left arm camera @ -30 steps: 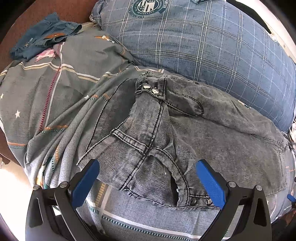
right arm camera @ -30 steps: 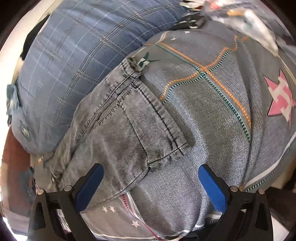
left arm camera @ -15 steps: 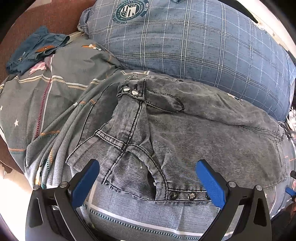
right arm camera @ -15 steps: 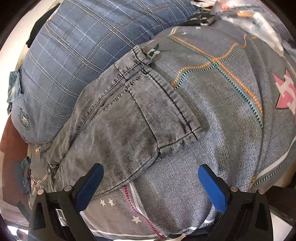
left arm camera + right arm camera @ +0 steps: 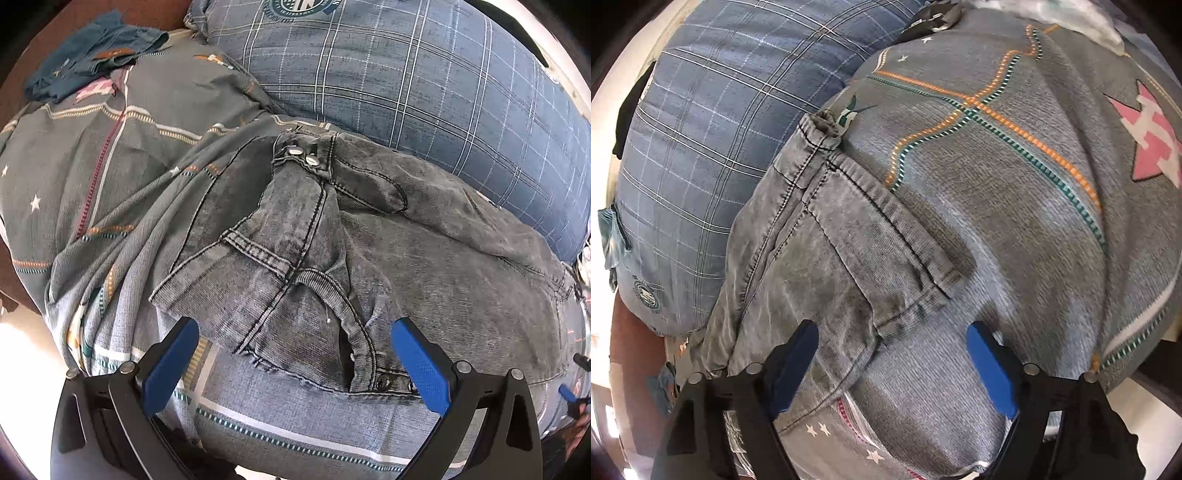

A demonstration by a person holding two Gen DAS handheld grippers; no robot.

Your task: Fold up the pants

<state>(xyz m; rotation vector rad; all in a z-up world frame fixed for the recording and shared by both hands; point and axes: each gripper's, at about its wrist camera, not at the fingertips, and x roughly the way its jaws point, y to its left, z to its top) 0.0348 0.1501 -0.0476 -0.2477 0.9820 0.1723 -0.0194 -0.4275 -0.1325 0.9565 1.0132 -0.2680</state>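
Grey washed-denim pants (image 5: 369, 258) are spread on a grey patterned quilt (image 5: 110, 147); a blue plaid pillow (image 5: 406, 74) with an unreadable round emblem lies at twelve o'clock. Both the left gripper (image 5: 295, 365) and the right gripper (image 5: 897, 365) are held wide apart, gripping nothing.

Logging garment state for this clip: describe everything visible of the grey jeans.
The grey jeans are washed, faded denim with dark topstitching. They lie loosely folded and rumpled on the patterned bedspread, their far edge against the blue plaid pillow. The left wrist view shows the open waistband with two metal buttons, a curved pocket seam and snaps along the near edge. The right wrist view shows the hemmed leg ends. The left gripper and the right gripper are both open, touching nothing.
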